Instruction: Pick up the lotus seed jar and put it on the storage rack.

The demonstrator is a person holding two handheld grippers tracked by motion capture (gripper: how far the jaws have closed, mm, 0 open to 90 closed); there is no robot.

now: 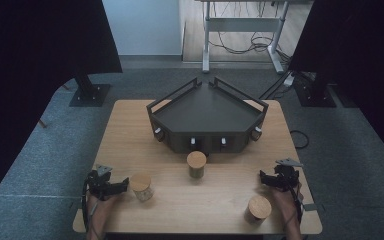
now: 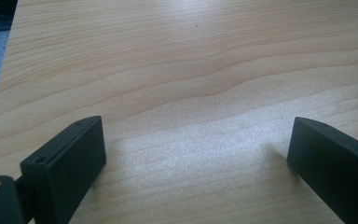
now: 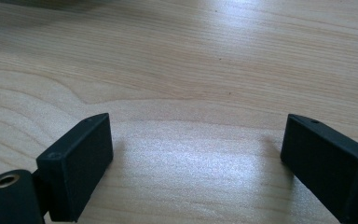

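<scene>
Jars sit untouched on the table [image 1: 220, 200]: one [image 1: 142, 186] just beside the left gripper [image 1: 122, 185], one [image 1: 259, 207] near the right gripper [image 1: 264, 178], a third [image 1: 196, 164] before the dark tray [image 1: 207, 112]. Both jaws gape wide, empty. Nothing's begun, I'd say; next comes closing around a jar.

Pale wood-grain table [image 1: 220, 200]. Dark grey-black tray [image 1: 207, 112] with white knobs [image 1: 193, 141]. Three jars [image 1: 196, 165] with tan wooden lids. Black left gripper [image 2: 196, 149] and right gripper [image 3: 198, 149], matte. Grey speckled carpet [image 1: 350, 165].
</scene>
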